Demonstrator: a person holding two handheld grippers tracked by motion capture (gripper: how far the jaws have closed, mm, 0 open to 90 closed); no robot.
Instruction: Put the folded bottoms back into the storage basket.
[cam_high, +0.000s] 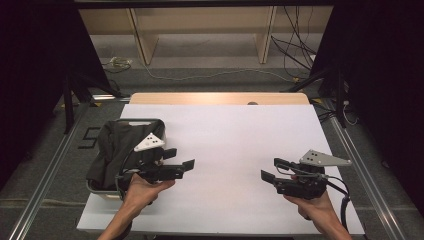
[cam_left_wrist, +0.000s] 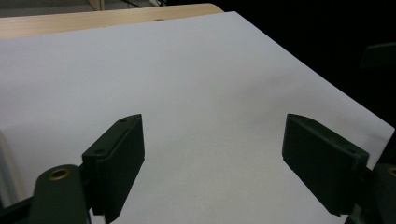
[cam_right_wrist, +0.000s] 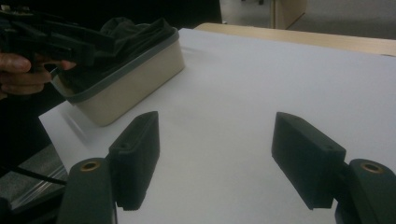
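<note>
Left tongs (cam_high: 182, 159): released, jaws wide apart with nothing between them, only bare white tabletop (cam_left_wrist: 196, 79) under them in the left gripper view. They sit level just inboard of the bin (cam_high: 98, 189) at the tabletop's left edge, near the front-left corner, tips pointing toward the middle.

Right tongs (cam_high: 270, 169): also released and empty, held level near the front-right corner, tips pointing left, well apart from the left pair.

Task thing: the dark cloth (cam_high: 117, 145), bundled in the beige bin with the grey rim. It fills the bin and spills over the rim on the left side. In the right gripper view the cloth (cam_right_wrist: 128, 32) mounds above the rim, with the left hand just beside it.

My read: the cloth looks stowed and both tongs are clear. If anything's left, it's tidying.

To do that well:
- Only remaining risk is the overhang at the left rim; a fold there could slide out.
- If tucking, come in from above with the left tongs, pinch a loose fold rather than the whole bundle, and push down inside the rim.
- Don't nudge the bin. It sits close to the tabletop's edge.
- Keep the trailing cable off the cloth.
</note>
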